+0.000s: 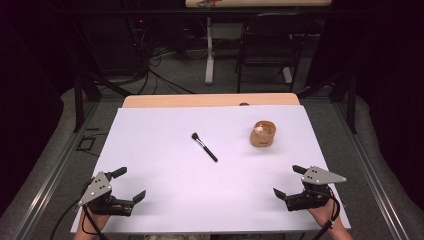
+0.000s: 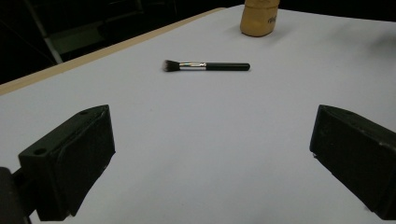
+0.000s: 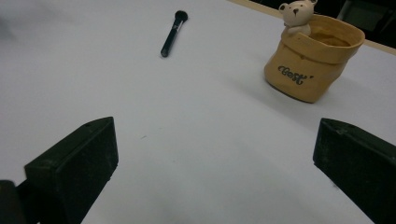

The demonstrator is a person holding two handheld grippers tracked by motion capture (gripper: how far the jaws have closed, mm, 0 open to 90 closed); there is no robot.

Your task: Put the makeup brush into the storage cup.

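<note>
A black makeup brush (image 1: 204, 147) with a silver ferrule lies flat near the middle of the white table (image 1: 165, 190); the same brush (image 2: 206, 66) (image 3: 173, 33) lies ahead of both grippers. A tan sack-shaped pot (image 1: 263, 133) (image 3: 310, 58) with a small bear figure on its rim stands upright at the right rear; its base (image 2: 258, 21) shows in the left gripper view. My left gripper (image 1: 128, 184) rests open at the front left corner, holding nothing. My right gripper (image 1: 289, 181) rests open at the front right, holding nothing.
A wooden tabletop edge (image 1: 210, 100) shows beyond the white sheet. Behind the table stand a dark chair (image 1: 270, 45) and a white table leg (image 1: 209, 50), with cables on the floor. Metal frame rails (image 1: 45, 175) run along both sides.
</note>
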